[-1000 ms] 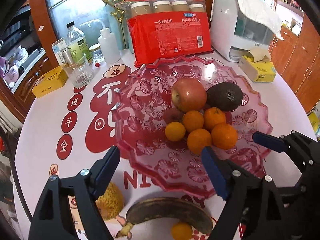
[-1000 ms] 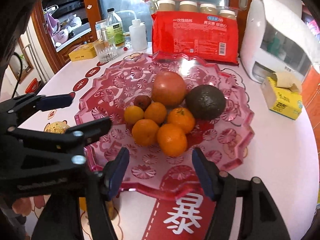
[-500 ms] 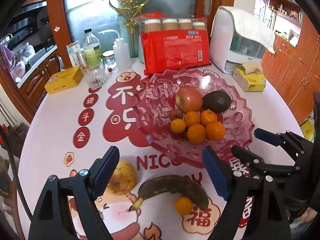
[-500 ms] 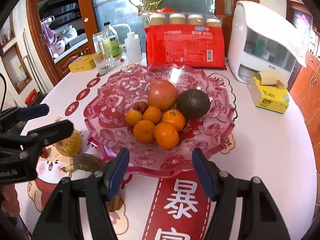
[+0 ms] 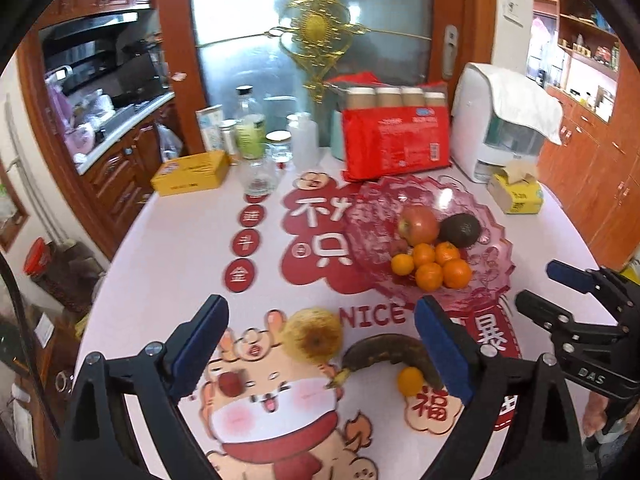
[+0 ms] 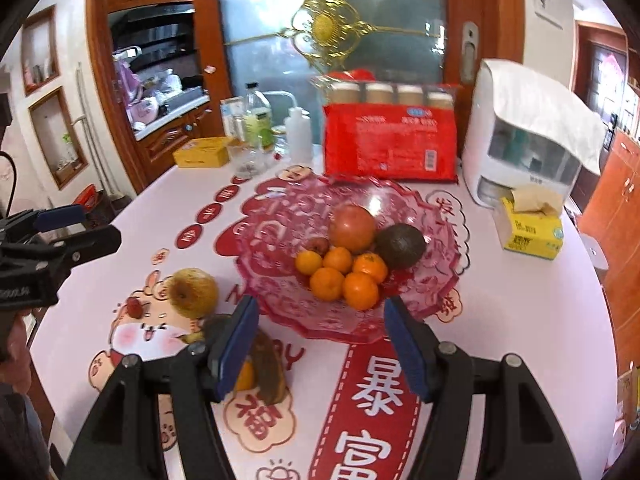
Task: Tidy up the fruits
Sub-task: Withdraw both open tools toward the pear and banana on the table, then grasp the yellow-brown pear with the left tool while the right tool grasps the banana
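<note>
Your tabletop [image 5: 168,248] carries a pink plate [image 6: 404,320] of fruit; pear [image 5: 316,334], banana [image 5: 380,354] lie beside it; left hand-held gripper [image 5: 320,354] is opening, empty; right hand-held gripper [image 6: 320,344] spread, empty.

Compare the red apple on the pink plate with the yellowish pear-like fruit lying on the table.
The red apple is smooth and red; the yellowish fruit is dull yellow with brown russet patches. The red apple sits on the pink plate touching the avocado and the oranges; the yellowish fruit rests off the plate on the table, beside the blackened banana. Both are roundish and of similar size.
</note>
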Demonstrator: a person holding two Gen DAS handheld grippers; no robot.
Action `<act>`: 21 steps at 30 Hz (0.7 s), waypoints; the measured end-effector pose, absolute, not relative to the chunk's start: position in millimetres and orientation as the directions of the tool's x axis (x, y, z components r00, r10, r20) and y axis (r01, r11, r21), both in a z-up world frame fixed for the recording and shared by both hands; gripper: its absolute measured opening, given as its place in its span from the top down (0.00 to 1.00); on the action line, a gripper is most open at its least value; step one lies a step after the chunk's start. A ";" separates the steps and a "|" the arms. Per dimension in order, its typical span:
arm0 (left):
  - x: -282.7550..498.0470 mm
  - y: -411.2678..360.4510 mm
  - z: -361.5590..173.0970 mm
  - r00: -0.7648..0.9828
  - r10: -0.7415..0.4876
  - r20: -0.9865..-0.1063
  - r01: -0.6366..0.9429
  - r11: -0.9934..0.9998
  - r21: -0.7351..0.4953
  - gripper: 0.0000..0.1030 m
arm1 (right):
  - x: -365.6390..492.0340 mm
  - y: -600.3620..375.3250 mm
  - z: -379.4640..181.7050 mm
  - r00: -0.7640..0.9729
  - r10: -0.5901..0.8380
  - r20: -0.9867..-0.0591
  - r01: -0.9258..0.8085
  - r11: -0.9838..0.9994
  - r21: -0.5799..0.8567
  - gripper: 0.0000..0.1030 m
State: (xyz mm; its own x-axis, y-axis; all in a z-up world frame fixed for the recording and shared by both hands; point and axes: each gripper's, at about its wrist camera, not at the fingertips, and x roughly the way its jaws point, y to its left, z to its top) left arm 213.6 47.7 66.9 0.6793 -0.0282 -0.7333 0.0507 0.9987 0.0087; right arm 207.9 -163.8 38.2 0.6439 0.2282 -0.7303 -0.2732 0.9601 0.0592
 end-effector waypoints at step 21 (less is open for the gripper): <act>170.9 108.4 33.3 0.697 0.048 -0.716 -0.073 0.997 -0.005 0.05 | 189.3 -116.6 8.3 0.557 0.318 -0.767 -0.415 0.907 0.075 0.37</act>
State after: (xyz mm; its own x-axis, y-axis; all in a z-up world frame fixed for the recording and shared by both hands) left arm 170.9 108.4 33.3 0.6969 0.0475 -0.7156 -0.0727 0.9973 -0.0046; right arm 189.3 -116.6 8.3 0.5569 0.3179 -0.7673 -0.4146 0.9069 0.0749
